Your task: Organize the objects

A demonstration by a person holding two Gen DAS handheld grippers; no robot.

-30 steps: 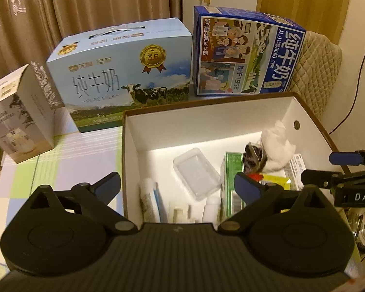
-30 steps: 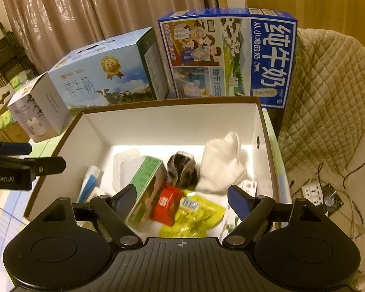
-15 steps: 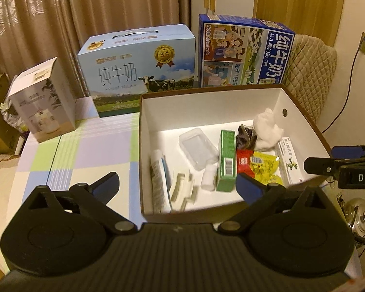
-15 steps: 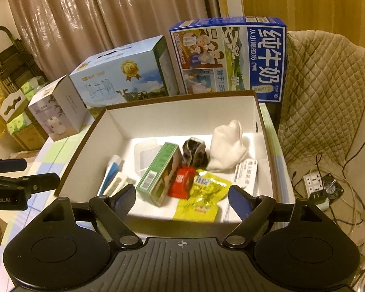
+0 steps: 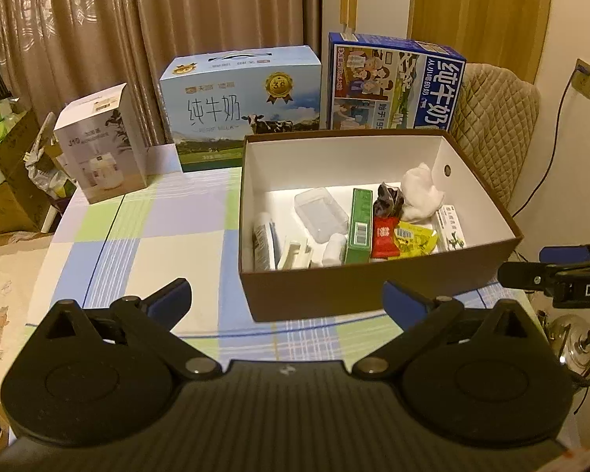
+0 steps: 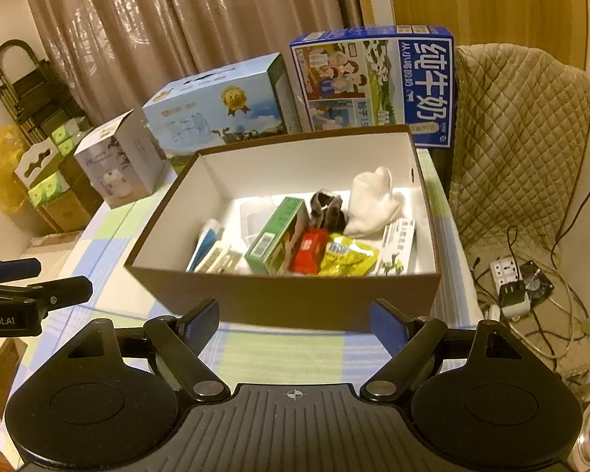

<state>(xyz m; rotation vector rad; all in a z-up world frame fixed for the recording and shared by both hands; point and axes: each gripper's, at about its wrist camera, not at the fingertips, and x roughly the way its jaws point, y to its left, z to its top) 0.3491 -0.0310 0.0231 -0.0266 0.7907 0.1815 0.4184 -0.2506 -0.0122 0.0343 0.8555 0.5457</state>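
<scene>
A brown box with a white inside (image 5: 334,287) (image 6: 279,299) stands on the checked tablecloth. In it lie a green carton (image 5: 358,220) (image 6: 277,234), a red packet (image 5: 384,236) (image 6: 310,251), a yellow packet (image 5: 415,238) (image 6: 348,259), a white cloth (image 5: 421,192) (image 6: 373,202), a clear plastic case (image 5: 320,214), a tube (image 5: 262,240) and other small items. My left gripper (image 5: 286,299) is open and empty, in front of the box. My right gripper (image 6: 295,320) is open and empty, also in front of the box.
Two milk cartons (image 5: 240,106) (image 5: 393,82) and a small white box (image 5: 102,141) stand behind the brown box. A quilted chair (image 6: 519,137) is at the right. A power strip and cables (image 6: 507,279) lie on the floor. A metal kettle (image 5: 574,342) sits low right.
Both grippers have pulled back and up from over the box to in front of it. Both stay open and empty. The items in the box have not moved.
</scene>
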